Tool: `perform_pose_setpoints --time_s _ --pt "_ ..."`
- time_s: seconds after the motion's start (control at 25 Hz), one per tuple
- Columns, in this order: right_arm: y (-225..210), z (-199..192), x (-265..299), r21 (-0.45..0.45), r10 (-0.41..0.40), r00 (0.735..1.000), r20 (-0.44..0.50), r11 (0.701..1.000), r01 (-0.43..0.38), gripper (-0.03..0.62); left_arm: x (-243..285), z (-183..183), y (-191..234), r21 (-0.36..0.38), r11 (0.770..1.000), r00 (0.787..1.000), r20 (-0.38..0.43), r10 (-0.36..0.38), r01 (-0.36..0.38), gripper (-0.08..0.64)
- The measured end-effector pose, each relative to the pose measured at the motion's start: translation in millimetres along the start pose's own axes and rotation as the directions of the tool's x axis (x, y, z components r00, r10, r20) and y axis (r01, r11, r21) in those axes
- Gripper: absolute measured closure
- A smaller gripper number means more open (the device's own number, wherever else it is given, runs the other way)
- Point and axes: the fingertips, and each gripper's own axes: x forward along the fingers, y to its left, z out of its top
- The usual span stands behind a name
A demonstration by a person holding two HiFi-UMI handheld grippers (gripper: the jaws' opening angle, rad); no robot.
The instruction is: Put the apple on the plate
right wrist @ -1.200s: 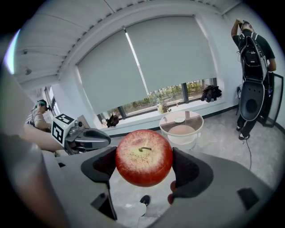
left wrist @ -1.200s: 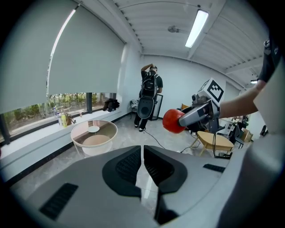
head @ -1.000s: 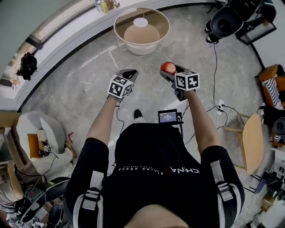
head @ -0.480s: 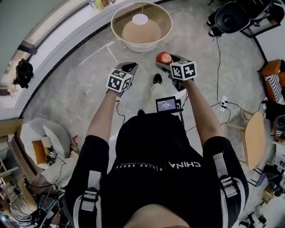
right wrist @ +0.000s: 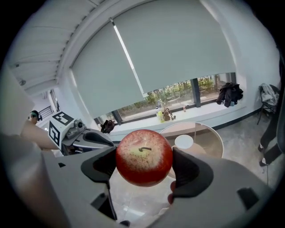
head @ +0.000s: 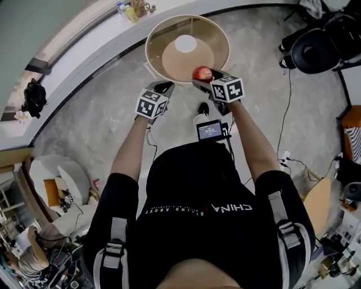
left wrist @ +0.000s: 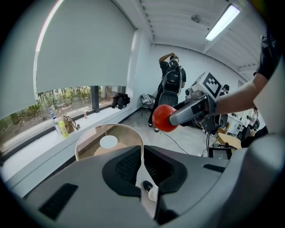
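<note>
In the head view the right gripper (head: 203, 79) covers the near side of the apple (head: 201, 71) and a stretch of the table's (head: 148, 45) near rim. The bottles (head: 131, 9) on the sill are too small to read. The chair (head: 318, 49) is cut off at the right edge. The person's (head: 197, 214) torso hides most of the legs. In the right gripper view the pads (right wrist: 187, 171) cover the apple's sides, and the apple hides part of the table's rim.

We see open air between the apple (head: 202, 73) and the plate (head: 185, 43). The round tabletop (head: 221, 42) around the plate lies bare, and the left gripper (head: 163, 86) stands off to the side.
</note>
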Motion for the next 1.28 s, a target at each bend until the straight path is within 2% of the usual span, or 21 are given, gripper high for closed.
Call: perform_pose_setpoints --time_s 0.12,0.24,0.4,0.64,0.84,1.0,1.28 --pt "-54 45 13 -0.032 0.011 1.0 -0.027 0.999 -0.012 0.193 45 56 30 -0.006 1.0 1.0 0.005 0.031 -0.031 0.526" --pt "-99 83 24 -0.053 0.022 0.999 -0.042 0.998 -0.024 0.193 78 101 51 0.02 0.997 0.997 0.009 0.074 -0.075 0.526" --pt "-144 116 38 -0.073 -0.011 0.998 -0.065 0.997 0.006 0.193 112 136 71 0.026 0.996 0.996 0.012 0.085 -0.085 0.526" --pt "-152 142 66 -0.061 -0.007 0.998 -0.064 0.998 0.003 0.193 130 147 109 0.012 0.998 0.998 -0.008 0.064 -0.064 0.526" --pt "-146 171 86 -0.086 -0.023 0.997 -0.076 0.996 0.016 0.193 134 159 144 0.075 0.997 0.999 -0.037 0.014 -0.011 0.526" --pt "-153 188 100 -0.088 -0.034 0.997 -0.072 0.996 0.028 0.193 138 170 167 0.106 0.994 0.999 -0.036 0.018 -0.014 0.529" --pt "-152 181 125 -0.092 0.014 0.993 -0.118 0.995 -0.025 0.193 146 164 180 0.09 0.996 0.998 -0.064 0.01 -0.004 0.532"
